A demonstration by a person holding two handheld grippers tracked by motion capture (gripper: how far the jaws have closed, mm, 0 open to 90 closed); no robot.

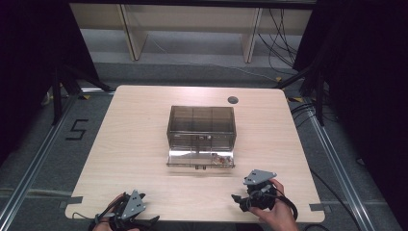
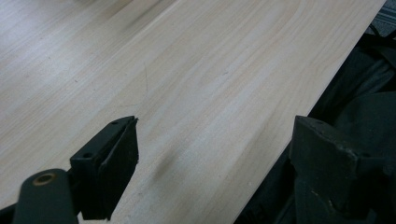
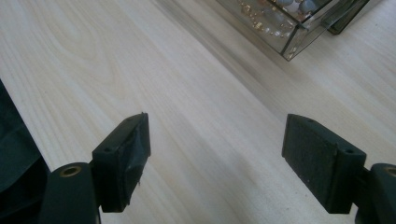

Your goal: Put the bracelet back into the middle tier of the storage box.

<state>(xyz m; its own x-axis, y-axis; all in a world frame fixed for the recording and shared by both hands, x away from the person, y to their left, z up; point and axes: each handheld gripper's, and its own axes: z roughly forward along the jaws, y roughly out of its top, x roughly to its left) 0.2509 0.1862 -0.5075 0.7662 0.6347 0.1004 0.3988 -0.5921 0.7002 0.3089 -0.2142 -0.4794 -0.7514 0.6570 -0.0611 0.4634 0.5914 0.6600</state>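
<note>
You face a pale wooden table (image 1: 134, 144) with a smoky, see-through plastic drawer box (image 1: 202, 126) near its middle, well away from both of your hands. Its bottom drawer (image 1: 201, 159) is pulled out toward you, with small trinkets (image 1: 222, 158) in its right end. A round dark grommet (image 1: 233, 100) sits in the tabletop behind the box, to the right. Bare wood lies between you and the drawer. Your left gripper (image 1: 144, 222) rests at the near left edge, jaws spread wide and empty; its own view looks along the table edge (image 2: 299, 98). Your right gripper (image 1: 237, 202) sits at the near right, also spread wide and holding nothing. Only its view brings the drawer corner (image 3: 289, 44) close, showing beads and pale stones (image 3: 273, 14) inside.
</note>
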